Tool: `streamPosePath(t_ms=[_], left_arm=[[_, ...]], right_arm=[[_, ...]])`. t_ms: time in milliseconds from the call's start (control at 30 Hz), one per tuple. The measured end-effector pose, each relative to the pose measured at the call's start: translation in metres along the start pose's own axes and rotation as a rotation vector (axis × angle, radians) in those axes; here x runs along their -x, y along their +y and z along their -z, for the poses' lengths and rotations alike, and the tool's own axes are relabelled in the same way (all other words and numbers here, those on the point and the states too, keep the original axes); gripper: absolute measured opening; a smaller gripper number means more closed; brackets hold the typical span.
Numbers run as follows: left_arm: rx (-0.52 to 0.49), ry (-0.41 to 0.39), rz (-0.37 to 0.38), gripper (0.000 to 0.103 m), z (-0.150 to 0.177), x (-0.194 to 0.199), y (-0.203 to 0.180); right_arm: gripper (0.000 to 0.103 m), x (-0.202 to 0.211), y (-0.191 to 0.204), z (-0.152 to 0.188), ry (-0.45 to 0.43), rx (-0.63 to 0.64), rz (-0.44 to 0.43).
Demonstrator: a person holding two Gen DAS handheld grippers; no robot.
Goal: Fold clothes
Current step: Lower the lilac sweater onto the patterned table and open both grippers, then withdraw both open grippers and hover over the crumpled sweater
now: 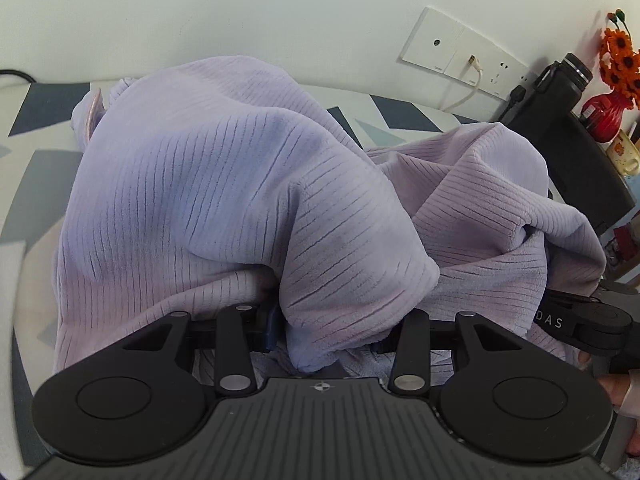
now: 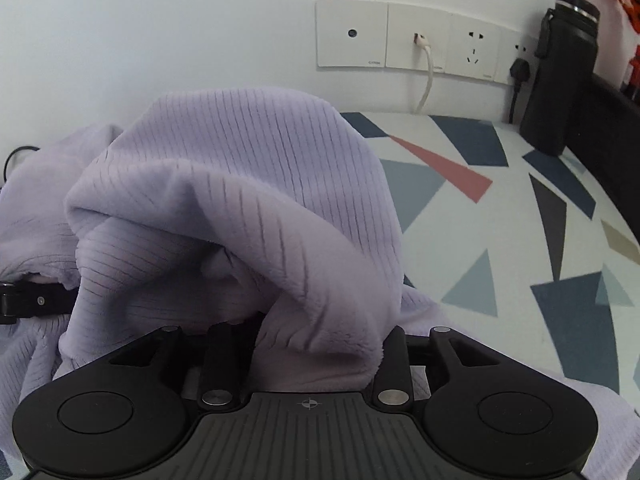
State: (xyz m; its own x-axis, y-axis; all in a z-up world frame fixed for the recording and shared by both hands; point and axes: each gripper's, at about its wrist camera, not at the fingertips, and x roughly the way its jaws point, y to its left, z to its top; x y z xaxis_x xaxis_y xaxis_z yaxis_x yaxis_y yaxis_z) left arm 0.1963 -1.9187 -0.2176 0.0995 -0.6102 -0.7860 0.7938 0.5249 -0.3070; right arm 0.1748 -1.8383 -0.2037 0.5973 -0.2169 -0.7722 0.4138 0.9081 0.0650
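A lavender ribbed fleece garment (image 1: 208,184) is heaped on a table with a geometric-patterned cover (image 2: 500,240). A thick fold of it hangs over my left gripper (image 1: 328,320), which is shut on the fabric; only a bit of one blue fingertip (image 1: 273,320) shows. In the right wrist view the same garment (image 2: 248,184) mounds up over my right gripper (image 2: 320,336), also shut on a bunched fold, its fingers buried in cloth. The right gripper's body (image 1: 584,320) shows at the left view's right edge, and the left gripper's body (image 2: 28,300) at the right view's left edge.
A white wall with a socket panel (image 2: 408,36) and a plugged white cable (image 2: 426,80) stands behind the table. A black bottle (image 2: 560,72) stands at the back right, with a red vase of orange flowers (image 1: 608,108) beside it. A person's hand (image 1: 616,392) shows low right.
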Motion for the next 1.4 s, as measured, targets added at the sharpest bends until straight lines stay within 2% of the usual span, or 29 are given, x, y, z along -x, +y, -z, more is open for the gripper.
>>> streamPosePath(t_ms=[67, 100, 167, 233, 367, 400, 433, 500, 600, 733, 967, 1100, 1200, 1400], left_arm=[[0.005, -0.006, -0.007, 0.044, -0.001, 0.0, 0.0], [0.006, -0.011, -0.008, 0.044, 0.001, 0.002, -0.001], [0.014, -0.032, -0.001, 0.048, 0.007, 0.008, -0.001], [0.02, -0.052, 0.004, 0.052, 0.015, 0.017, -0.001], [0.087, -0.068, 0.011, 0.058, 0.029, 0.043, -0.001], [0.11, -0.08, 0.022, 0.063, 0.032, 0.052, -0.001], [0.126, -0.103, 0.043, 0.067, 0.036, 0.064, -0.001], [0.158, -0.15, 0.085, 0.086, 0.044, 0.087, -0.001], [0.175, -0.214, 0.127, 0.09, 0.06, 0.121, -0.005], [0.207, -0.202, 0.113, 0.091, 0.087, 0.147, -0.012], [0.324, -0.216, 0.118, 0.091, 0.158, 0.203, 0.007], [0.336, -0.254, 0.027, 0.092, 0.184, 0.23, 0.013], [0.351, -0.286, -0.008, 0.094, 0.196, 0.243, 0.019], [0.353, -0.309, -0.071, 0.095, 0.198, 0.24, 0.026]], right_arm=[[0.035, 0.001, -0.001, -0.002, -0.001, -0.006, 0.007], [0.04, 0.004, -0.003, -0.001, -0.009, 0.003, 0.016], [0.056, 0.014, -0.008, 0.006, -0.036, 0.038, 0.048], [0.081, 0.027, -0.016, 0.014, -0.06, 0.047, 0.069], [0.086, 0.06, -0.042, 0.031, -0.081, -0.05, 0.0], [0.089, 0.073, -0.051, 0.037, -0.094, -0.081, -0.02], [0.092, 0.085, -0.059, 0.043, -0.107, -0.112, -0.039], [0.098, 0.111, -0.074, 0.059, -0.142, -0.161, -0.083], [0.1, 0.146, -0.095, 0.08, -0.171, -0.215, -0.13], [0.102, 0.182, -0.115, 0.102, -0.193, -0.246, -0.135], [0.102, 0.246, -0.151, 0.14, -0.23, -0.299, -0.142], [0.102, 0.271, -0.164, 0.158, -0.232, -0.293, -0.111], [0.102, 0.278, -0.162, 0.163, -0.224, -0.27, -0.09], [0.102, 0.287, -0.139, 0.144, -0.248, -0.161, -0.041]])
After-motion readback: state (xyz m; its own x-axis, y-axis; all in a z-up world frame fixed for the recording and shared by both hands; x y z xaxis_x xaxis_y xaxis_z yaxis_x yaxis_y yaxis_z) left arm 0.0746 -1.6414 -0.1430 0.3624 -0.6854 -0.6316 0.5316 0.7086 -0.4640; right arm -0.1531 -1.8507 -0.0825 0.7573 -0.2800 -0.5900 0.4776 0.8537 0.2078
